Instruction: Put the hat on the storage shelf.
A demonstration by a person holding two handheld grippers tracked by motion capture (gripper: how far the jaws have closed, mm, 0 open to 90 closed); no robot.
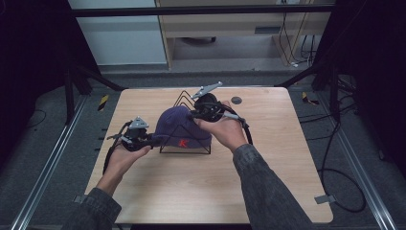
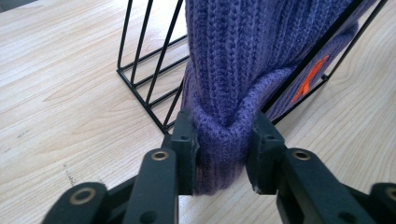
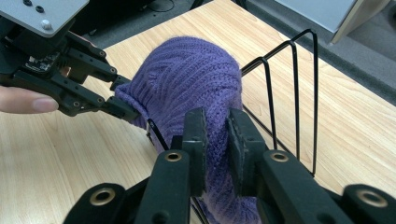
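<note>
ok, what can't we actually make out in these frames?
- Orange mark on the purple beanie: too small in the high view, crossed by a wire rack rod in the left gripper view.
- Small dark disc: too small to identify.
- Beanie's hem, right gripper view: behind that gripper.

My left gripper (image 2: 223,154): black jaws, brass-coloured rivets. My right gripper (image 3: 215,140): same black, grey plate on top in high view. Knit hat (image 2: 243,70): purple, ribbed pattern, orange-red mark near cuff. Wire rack (image 2: 149,56): black, thin. Table (image 1: 268,182): light wood, pale grain streaks, small dark round spot at far edge. My sleeves (image 1: 268,187): dark grey denim. Floor: grey, yellow-black striped tape (image 1: 103,102).
</note>
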